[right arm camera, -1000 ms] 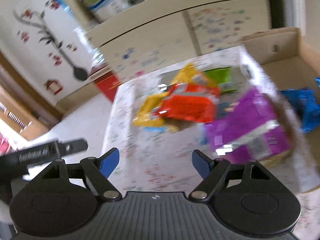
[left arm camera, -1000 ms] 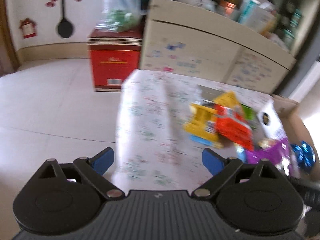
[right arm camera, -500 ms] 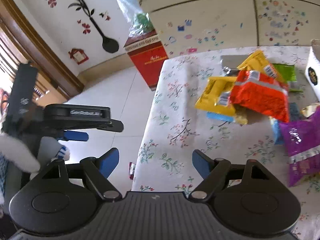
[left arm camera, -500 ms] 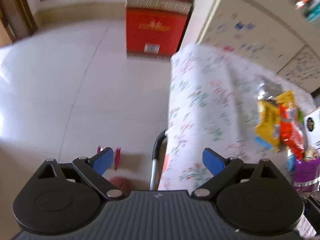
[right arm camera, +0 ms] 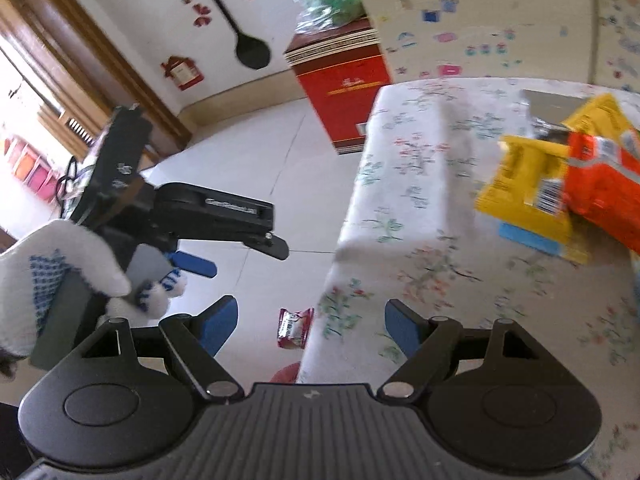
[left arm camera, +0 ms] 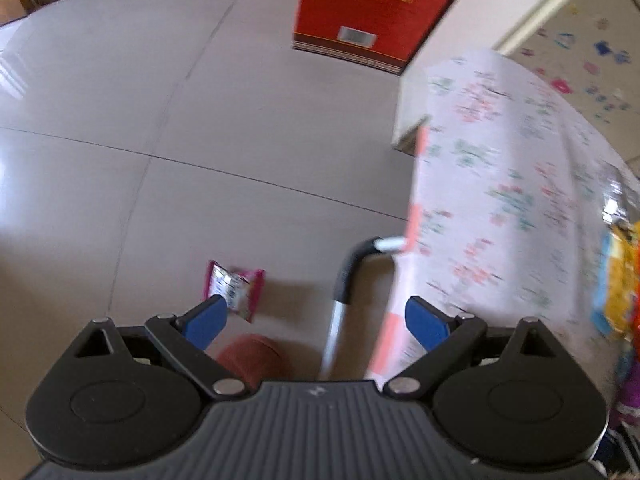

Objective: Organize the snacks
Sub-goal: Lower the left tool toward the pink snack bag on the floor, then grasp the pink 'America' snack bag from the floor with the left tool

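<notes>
1. Step in hand: recovery of a stray snack. A small pink packet lies flat on the tiled floor, just beside the covered surface and near its metal leg. The left gripper points steeply down at the floor. The packet sits just past its left finger.

2. Finger state: the left gripper's fingers stand wide apart with nothing between them. The right gripper is likewise wide open and empty; it hangs over the near edge of the surface.

3. Judgement: pickup has not begun. The next move calls for shifting the left gripper sideways until the packet lies between the fingers, lowering to the floor, then closing on the packet.

4. Caution: the packet lies flat on a hard, glossy floor. A thin flat pack gives little edge to pinch and may slide; a grip across a crimped end looks safest.

5. Appearance of the packet: pink-magenta wrapper with a silvery-white printed panel, slightly crumpled, sealed as far as can be told. Print is too small to read.

6. Remaining stock: a yellow bag and an orange bag lie overlapping on the surface, well apart from the fallen packet and still unsorted.

7. A gloved hand carries the left gripper, seen in the right wrist view.
</notes>
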`<action>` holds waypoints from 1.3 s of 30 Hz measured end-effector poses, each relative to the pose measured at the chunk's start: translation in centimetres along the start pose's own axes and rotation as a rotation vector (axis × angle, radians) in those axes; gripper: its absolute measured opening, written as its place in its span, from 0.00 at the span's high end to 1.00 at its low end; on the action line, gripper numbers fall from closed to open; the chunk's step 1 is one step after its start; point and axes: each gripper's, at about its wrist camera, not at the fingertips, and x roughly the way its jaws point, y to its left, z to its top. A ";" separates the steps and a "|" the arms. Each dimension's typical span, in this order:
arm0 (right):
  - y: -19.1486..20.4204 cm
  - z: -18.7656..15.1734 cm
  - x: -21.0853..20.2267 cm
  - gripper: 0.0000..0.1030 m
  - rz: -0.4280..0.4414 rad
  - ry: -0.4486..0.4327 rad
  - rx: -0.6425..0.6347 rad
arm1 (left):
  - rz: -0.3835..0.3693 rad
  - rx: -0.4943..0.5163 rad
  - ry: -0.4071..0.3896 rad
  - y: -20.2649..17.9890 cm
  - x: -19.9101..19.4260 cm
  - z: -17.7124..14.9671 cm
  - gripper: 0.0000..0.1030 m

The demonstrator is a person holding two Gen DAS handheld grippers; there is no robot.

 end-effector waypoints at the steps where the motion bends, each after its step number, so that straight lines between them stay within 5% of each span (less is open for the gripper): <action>1: 0.3 0.1 0.4 0.17 0.001 0.003 -0.017 | 0.014 -0.009 -0.007 0.6 0.7 0.1 0.07; 7: 1.4 0.1 2.1 0.17 -0.028 0.020 -0.101 | 0.005 -0.123 0.014 4.4 5.3 0.2 0.07; 17: 1.9 1.2 3.1 0.17 -0.032 0.019 -0.169 | -0.103 -0.497 0.117 11.6 14.7 -2.2 0.08; 26: 0.9 1.4 3.7 0.17 -0.014 0.037 -0.136 | -0.151 -0.753 0.122 12.9 19.5 -3.7 0.08; 39: 0.2 1.3 3.4 0.14 0.021 0.029 -0.131 | -0.082 -0.851 0.113 12.0 23.0 -3.9 0.08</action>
